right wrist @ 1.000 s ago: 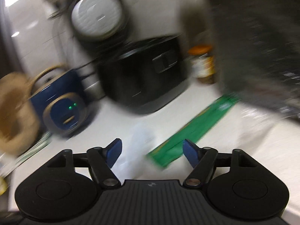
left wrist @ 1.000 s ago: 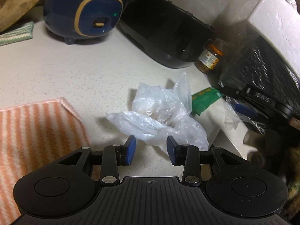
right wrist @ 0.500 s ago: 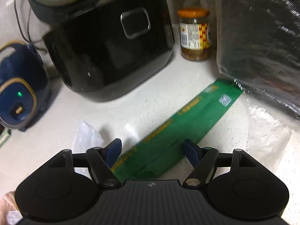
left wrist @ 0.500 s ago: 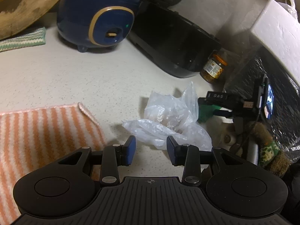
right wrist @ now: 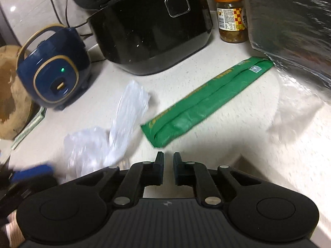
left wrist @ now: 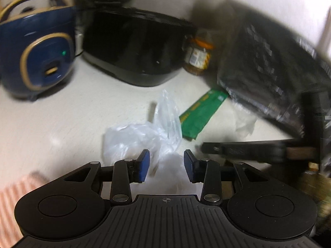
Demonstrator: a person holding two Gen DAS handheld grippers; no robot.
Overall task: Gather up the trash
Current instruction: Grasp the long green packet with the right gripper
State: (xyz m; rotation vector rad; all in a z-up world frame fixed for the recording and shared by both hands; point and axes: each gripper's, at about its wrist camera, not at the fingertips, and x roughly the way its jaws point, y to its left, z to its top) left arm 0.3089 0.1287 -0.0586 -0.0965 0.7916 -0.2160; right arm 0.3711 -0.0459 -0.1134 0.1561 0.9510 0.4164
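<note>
Trash lies on a pale speckled surface (right wrist: 206,78): a crumpled clear bag (left wrist: 142,138) and, just beside it, a long green wrapper (right wrist: 206,103) running diagonally toward a dark foil-wrapped block (right wrist: 289,20). Left tongs (left wrist: 167,163) stand wide, blue pads either side of the near part of the bag, with plastic showing in the gap; the pads do not look to press on it. Right tongs (right wrist: 168,162) are closing, the jaws down to a thin slit with nothing between them; the tips sit just short of the wrapper's near end, and contact cannot be told. In the left view the right tongs come in from the right as a blurred dark bar near the wrapper's end. Behind the trash stand a blue cooker (right wrist: 53,78) with a green light, a black cooker (right wrist: 153,31) and a jar (right wrist: 231,18) with an orange lid. A striped cloth (left wrist: 12,202) shows at lower left of the left view
</note>
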